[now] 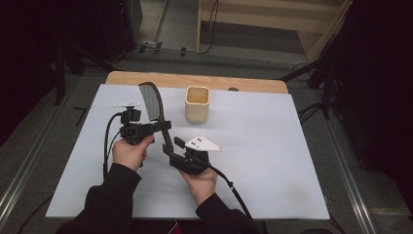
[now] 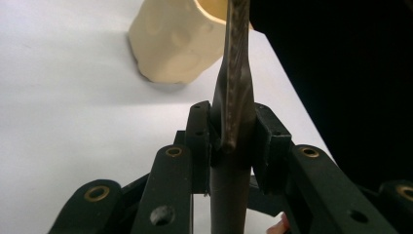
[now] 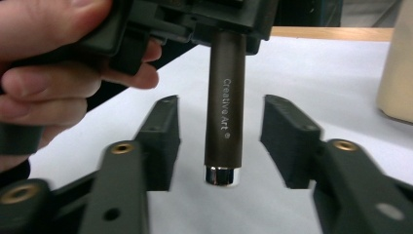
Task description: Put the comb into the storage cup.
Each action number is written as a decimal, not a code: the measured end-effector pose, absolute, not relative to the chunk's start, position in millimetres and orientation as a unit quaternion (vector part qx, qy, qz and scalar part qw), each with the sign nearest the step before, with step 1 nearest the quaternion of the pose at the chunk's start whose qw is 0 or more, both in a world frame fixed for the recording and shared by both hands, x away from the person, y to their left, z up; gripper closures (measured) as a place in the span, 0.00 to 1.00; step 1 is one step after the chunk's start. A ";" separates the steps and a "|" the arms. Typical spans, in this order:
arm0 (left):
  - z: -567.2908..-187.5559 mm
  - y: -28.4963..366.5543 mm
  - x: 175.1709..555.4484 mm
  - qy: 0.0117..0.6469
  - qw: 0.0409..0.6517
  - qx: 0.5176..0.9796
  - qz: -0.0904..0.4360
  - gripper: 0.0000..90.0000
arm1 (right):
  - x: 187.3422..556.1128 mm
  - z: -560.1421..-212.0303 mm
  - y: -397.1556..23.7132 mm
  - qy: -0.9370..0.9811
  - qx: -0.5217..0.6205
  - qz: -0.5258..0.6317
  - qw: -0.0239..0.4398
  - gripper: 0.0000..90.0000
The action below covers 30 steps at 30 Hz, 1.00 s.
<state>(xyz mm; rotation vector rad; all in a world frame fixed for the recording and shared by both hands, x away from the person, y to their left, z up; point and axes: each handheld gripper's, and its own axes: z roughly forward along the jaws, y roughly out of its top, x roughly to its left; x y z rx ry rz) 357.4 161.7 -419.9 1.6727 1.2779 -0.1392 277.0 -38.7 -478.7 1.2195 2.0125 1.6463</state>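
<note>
Your right gripper (image 3: pixel 219 146) stands half open around the dark brown, silver-capped handle (image 3: pixel 223 131) of the long grey slotted spatula (image 1: pixel 150 101), pads clear of it. Draw that gripper straight back without brushing the handle. Your left gripper (image 2: pixel 233 141) is clamped on the neck; hold it steady, blade up, near the beige square-mouthed cup (image 1: pixel 197 104).

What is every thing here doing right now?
Brush: held up off the table, bristle end high, handle end low.
Left gripper: shut on the brush handle.
Right gripper: open, jaws either side of the handle end, not pressing it.
Cup: upright on the table, looks empty.
</note>
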 end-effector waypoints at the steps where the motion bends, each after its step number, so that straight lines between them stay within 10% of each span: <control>1: -420.0 162.4 357.7 0.527 0.492 0.691 -0.056 0.81 | 277.2 -478.6 -38.9 0.697 0.418 0.568 0.131 0.50; 30: -421.2 179.1 362.8 0.537 0.481 0.693 -0.031 0.81 | 284.1 -474.0 -46.8 0.778 0.361 0.507 0.086 0.29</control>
